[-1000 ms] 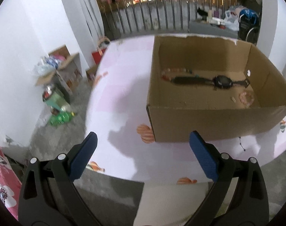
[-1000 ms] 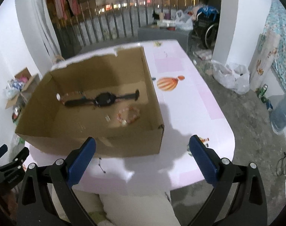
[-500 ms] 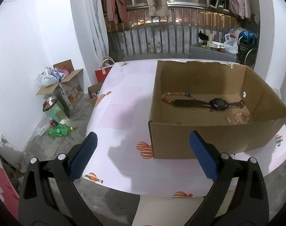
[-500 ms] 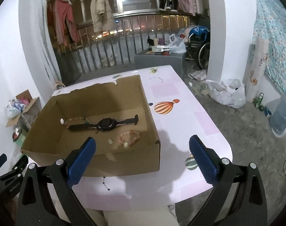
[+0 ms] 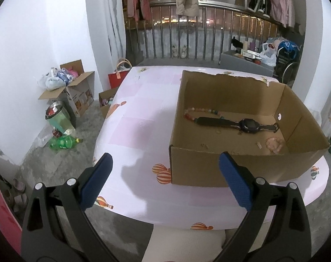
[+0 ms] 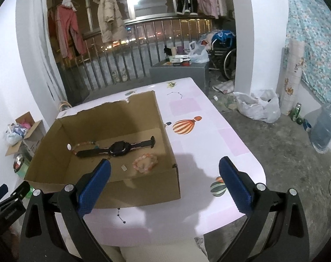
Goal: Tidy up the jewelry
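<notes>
— Inside the cardboard box [image 6: 113, 174] lie the watch [image 6: 118, 148] and bead bracelets [image 6: 144, 163]; both grippers [image 5: 165, 181] [image 6: 165, 183] hang wide open, empty.
— Reaching in carelessly risks snagging a wall and shoving the box across the counter [image 6: 209, 144].

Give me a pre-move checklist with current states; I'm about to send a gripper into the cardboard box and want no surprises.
1. Left gripper open and holding nothing: ok.
2. Right gripper open and holding nothing: ok.
3. Open-topped brown cardboard box standing flat on the pink balloon-print table: ok.
4. Black wristwatch lying flat on the box floor, reachable from above: ok.
5. Pink beaded bracelet lying apart from the watch: ok.
6. Multicoloured bead bracelet free of the watch strap: not ok, the strap lies across it.
</notes>
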Motion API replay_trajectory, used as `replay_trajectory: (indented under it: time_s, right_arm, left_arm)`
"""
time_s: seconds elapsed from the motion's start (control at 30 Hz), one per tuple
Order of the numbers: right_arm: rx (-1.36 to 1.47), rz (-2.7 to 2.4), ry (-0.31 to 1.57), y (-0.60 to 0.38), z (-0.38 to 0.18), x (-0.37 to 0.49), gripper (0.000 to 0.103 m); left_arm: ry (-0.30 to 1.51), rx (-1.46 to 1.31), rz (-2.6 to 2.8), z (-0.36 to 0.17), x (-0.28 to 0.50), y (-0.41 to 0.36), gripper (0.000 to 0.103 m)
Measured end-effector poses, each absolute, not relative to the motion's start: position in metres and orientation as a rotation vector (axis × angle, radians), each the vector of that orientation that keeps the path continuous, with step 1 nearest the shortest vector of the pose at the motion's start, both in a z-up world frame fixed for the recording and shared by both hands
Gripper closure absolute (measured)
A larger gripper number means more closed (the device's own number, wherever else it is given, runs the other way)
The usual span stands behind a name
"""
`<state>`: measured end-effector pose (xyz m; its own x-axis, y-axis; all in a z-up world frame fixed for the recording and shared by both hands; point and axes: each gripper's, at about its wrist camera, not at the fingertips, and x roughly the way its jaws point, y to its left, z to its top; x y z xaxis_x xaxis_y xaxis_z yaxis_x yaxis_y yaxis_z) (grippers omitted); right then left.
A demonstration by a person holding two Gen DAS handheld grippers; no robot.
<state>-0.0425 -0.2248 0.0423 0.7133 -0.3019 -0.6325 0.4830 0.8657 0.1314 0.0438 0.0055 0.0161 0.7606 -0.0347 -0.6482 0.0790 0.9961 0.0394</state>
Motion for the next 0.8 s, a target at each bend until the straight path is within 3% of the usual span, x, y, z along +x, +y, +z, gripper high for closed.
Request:
replay_trajectory:
  time_s: [0.8]
  right_arm:
    - [0.332, -0.410, 0.761, -0.224, 0.027, -0.035, 0.006]
  left_arm:
    - [0.805, 0.076, -0.077, 0.013, 0.061, 0.002, 0.009]
